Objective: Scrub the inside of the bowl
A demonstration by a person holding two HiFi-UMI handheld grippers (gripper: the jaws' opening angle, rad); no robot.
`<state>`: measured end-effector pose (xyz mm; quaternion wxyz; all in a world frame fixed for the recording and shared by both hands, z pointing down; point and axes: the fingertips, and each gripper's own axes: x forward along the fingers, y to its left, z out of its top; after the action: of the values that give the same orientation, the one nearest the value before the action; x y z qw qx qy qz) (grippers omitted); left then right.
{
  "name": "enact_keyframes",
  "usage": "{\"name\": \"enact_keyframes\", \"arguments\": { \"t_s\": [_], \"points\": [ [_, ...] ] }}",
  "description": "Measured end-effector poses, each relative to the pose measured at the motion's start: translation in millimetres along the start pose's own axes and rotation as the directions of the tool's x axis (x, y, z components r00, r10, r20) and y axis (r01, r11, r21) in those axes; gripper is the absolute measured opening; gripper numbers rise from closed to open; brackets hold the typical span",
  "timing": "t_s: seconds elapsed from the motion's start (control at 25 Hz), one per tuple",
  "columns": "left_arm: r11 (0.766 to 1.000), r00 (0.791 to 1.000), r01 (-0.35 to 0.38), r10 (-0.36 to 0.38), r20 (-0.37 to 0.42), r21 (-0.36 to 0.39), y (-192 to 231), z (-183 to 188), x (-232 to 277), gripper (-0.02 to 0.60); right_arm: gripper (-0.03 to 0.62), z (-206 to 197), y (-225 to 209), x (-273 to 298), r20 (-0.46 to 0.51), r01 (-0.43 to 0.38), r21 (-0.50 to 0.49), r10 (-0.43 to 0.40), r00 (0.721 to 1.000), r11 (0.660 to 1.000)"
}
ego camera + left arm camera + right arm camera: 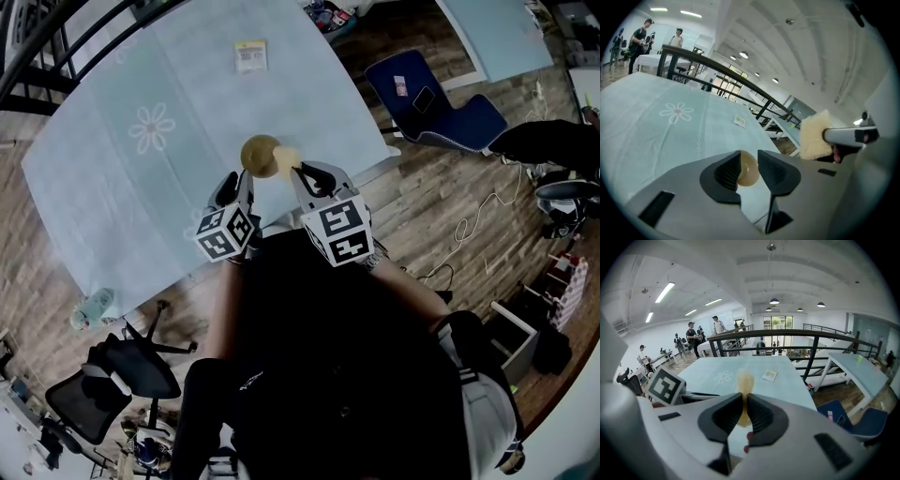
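Clamping the yellow sponge (745,378) edge-on, our right gripper (745,397) has both jaws pressed tight against it, and most of the sponge sticks out past the tips. Our left gripper (749,153) holds nothing: its jaws stand wide apart, and through the gap we see the tan bowl (749,174) a little way beyond them, with neither pad pressing on it.

From the head view the two grippers sit side by side, left of the pair and right of the pair, both pointing away from us at the bowl. The bowl rests on the table (112,197) near its closer edge, just ahead of the left gripper's tips. The sponge lies at the bowl's right rim (we cannot tell whether it actually touches).

The table wears a pale blue cloth with a white flower print (152,128), and a small printed card (250,55) lies well beyond the bowl. Around the table we see a wooden floor (441,206), a blue seat (436,108) to the right and a black office chair (112,380) nearer us on the left.
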<state>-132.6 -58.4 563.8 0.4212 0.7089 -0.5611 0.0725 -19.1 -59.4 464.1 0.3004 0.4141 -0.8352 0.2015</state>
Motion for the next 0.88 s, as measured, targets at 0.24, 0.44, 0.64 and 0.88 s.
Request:
{"name": "enact_keyframes", "arguments": {
  "t_s": [0.24, 0.44, 0.64, 0.88],
  "points": [
    [0.984, 0.989, 0.025, -0.051, 0.142, 0.178, -44.5, 44.7, -43.1, 0.037, 0.038, 15.5, 6.1, -7.3, 0.064, -0.021, -0.001, 0.021, 0.998, 1.0],
    [0.963, 0.971, 0.089, -0.141, 0.194, 0.255, -81.6, 69.0, -69.5, 0.014, 0.038, 32.8, 17.5, -19.8, 0.128, -0.062, -0.012, 0.063, 0.99, 0.998],
    [0.935, 0.94, 0.087, -0.191, 0.283, 0.343, -115.9, 87.9, -98.4, 0.014, 0.038, 50.9, 24.4, -48.5, 0.265, -0.072, -0.014, 0.073, 0.962, 0.997],
    [0.914, 0.9, 0.078, -0.236, 0.366, 0.398, -140.1, 100.8, -125.4, 0.014, 0.038, 66.7, 21.3, -83.0, 0.47, -0.072, 0.021, 0.054, 0.881, 0.997]
  ]
}}
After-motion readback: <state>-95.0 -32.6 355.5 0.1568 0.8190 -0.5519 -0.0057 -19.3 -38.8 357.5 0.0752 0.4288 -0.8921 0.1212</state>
